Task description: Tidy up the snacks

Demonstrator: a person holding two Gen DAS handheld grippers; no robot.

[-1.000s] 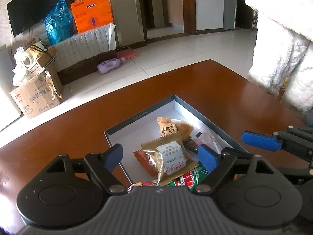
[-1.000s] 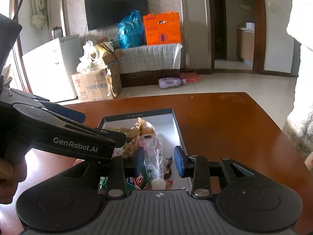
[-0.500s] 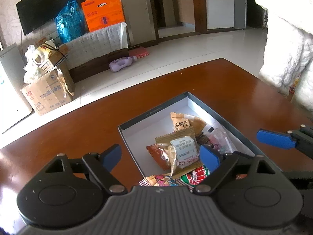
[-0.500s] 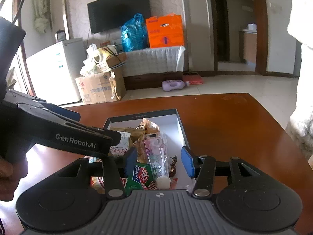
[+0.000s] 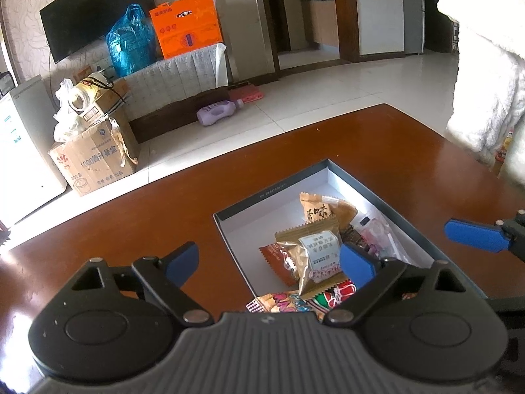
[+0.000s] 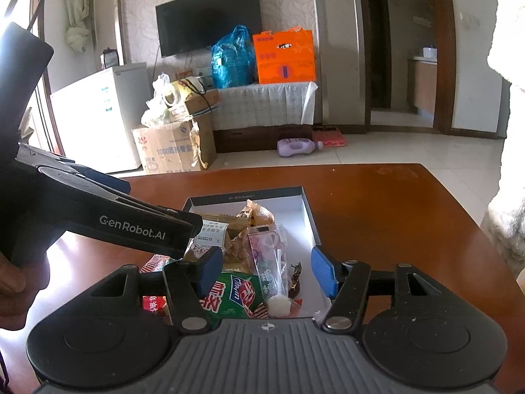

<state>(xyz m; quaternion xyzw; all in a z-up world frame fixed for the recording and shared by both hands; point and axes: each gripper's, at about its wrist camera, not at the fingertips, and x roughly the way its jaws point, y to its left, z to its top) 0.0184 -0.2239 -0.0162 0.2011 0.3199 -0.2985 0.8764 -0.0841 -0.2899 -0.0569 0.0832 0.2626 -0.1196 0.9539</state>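
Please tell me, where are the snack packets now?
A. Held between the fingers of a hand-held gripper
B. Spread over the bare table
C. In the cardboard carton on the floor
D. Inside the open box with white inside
D: the snack packets lie piled within the walls of the open box on the table; neither gripper holds one.

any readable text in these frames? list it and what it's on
"GenRobot.AI": side of the left gripper.
"1000" plus Chinese characters: cardboard box on the floor.
"Oishi": green snack packet in the tray.
Print on the tray rim, the white-labelled gold packet and the orange box: too small to read.
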